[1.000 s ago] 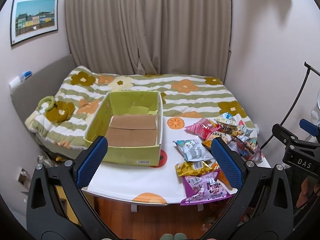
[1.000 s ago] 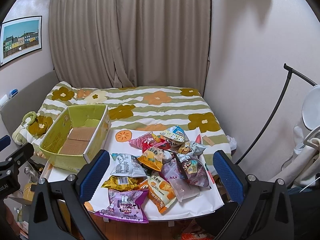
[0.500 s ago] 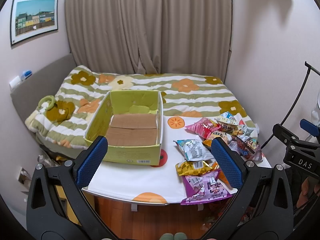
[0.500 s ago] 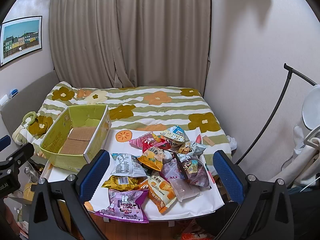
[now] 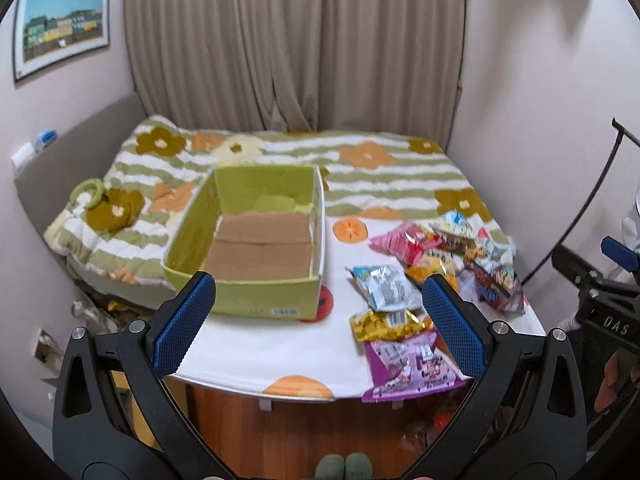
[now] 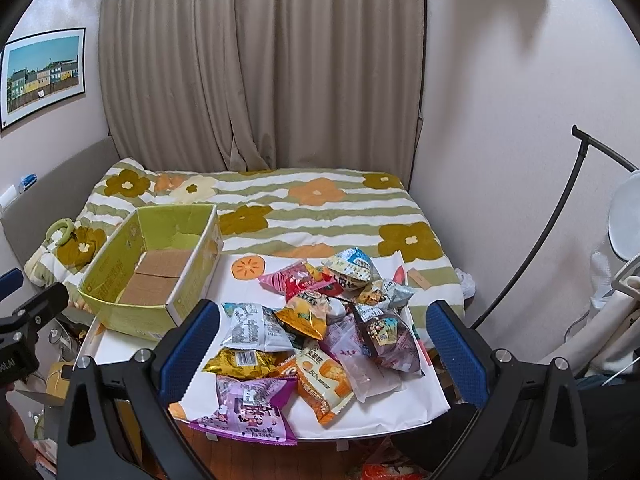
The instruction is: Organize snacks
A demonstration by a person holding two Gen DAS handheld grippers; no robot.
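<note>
Snacks [image 6: 320,332] sit in a loose overlapping pile on the white table [image 5: 248,352], right of the green cardboard box [image 5: 256,248]; none in the box, only its bare brown floor flaps show.

Largest first, all placed from the box:
- Bed [image 6: 320,216] with striped flower quilt: directly behind the box and table, running to the curtain [image 6: 260,80].
- Table: box occupies its left part, box's back end reaches toward the quilt. Bare strip of tabletop in front of the box and a narrow gap between the box's right wall and the pile.
- Box: white barcode label on the front wall, text too small to read. Printing on the left inner wall, illegible.
- Purple bag [image 6: 248,408]: front right of the box, hangs over the table's near edge.
- Orange bag [image 6: 324,380]: right of the purple one, "50" printed on it, rest unreadable.
- Silver-blue bag [image 5: 386,286]: nearest the box's right wall, back label up, small print unreadable.
- Gold bag [image 5: 386,324]: just in front of the silver one, barcode visible.
- Pink bag [image 5: 400,240]: far side of the pile.

Left gripper [image 5: 320,332]: spread wide, nothing between the blue pads, hovering clear of the table's near edge. Right gripper [image 6: 320,356]: same, wide apart, empty, over the pile's near side. "DAS" is readable on the right gripper's body in the left wrist view.
</note>
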